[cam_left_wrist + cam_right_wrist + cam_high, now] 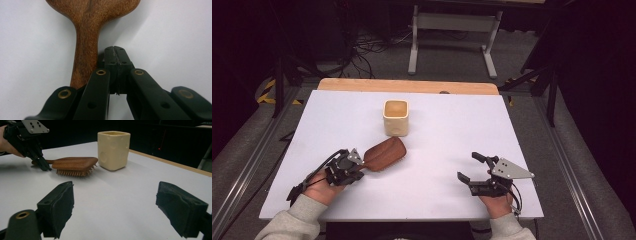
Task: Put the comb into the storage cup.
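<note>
Lying bristles-down on the white table (437, 185), the wooden hairbrush (384, 153) is pointing its handle toward the near left, where the left gripper (357, 169) is resting. From the left gripper view its jaws are pressed together with nothing between them, and the brush handle (83, 57) is running just beside the closed tips rather than inside them, so the brush is not being held. Sitting at the near right, well apart from the brush, the right gripper (472, 170) is keeping its jaws spread wide and empty, facing left across the bare tabletop. A cream square cup (395, 117) is standing upright just beyond the brush head, mouth open upward, probably placed there as somewhere to stand the brush.
</note>
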Demonstrator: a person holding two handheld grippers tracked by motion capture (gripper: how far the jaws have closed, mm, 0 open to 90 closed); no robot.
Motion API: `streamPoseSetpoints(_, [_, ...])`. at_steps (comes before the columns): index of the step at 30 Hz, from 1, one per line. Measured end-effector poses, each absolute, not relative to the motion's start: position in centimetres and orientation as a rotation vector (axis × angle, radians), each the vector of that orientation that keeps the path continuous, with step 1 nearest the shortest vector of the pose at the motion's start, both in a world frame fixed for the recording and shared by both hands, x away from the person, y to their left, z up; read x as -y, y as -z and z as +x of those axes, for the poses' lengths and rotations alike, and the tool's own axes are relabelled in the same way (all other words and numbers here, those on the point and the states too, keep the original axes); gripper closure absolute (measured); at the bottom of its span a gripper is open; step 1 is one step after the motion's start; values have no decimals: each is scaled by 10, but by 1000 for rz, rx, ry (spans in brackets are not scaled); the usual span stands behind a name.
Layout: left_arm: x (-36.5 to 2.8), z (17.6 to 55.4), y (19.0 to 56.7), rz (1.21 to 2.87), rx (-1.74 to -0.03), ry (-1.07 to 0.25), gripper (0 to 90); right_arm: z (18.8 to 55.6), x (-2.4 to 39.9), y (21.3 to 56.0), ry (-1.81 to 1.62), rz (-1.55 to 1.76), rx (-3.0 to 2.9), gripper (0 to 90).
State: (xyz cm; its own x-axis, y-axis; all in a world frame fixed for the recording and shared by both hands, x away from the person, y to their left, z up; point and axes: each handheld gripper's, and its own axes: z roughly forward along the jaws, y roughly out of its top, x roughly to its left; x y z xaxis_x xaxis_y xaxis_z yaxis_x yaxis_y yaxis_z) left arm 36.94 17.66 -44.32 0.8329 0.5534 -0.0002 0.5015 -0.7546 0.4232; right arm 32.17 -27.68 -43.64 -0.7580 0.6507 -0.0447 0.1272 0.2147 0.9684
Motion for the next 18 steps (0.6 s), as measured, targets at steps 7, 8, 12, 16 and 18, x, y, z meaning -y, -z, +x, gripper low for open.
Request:
streamPoseSetpoints(7, [-181, 366, 428, 2528, -742, -133, 826, 322, 277, 437, -1569, 716, -2051, 151])
streamPoseSetpoints(8, [-182, 365, 426, 2516, -738, -135, 795, 322, 277, 437, -1568, 716, -2052, 151])
streamPoseSetpoints(12, [-183, 365, 419, 2475, -762, -174, 615, 321, 276, 437, -1568, 715, -2050, 150])
streamPoseSetpoints(16, [-184, 369, 418, 2426, -817, -203, 355, 322, 276, 437, -1571, 715, -2052, 149])
streamPoseSetpoints(18, [-182, 370, 419, 2413, -833, -235, 247, 322, 276, 437, -1571, 715, -2053, 148])
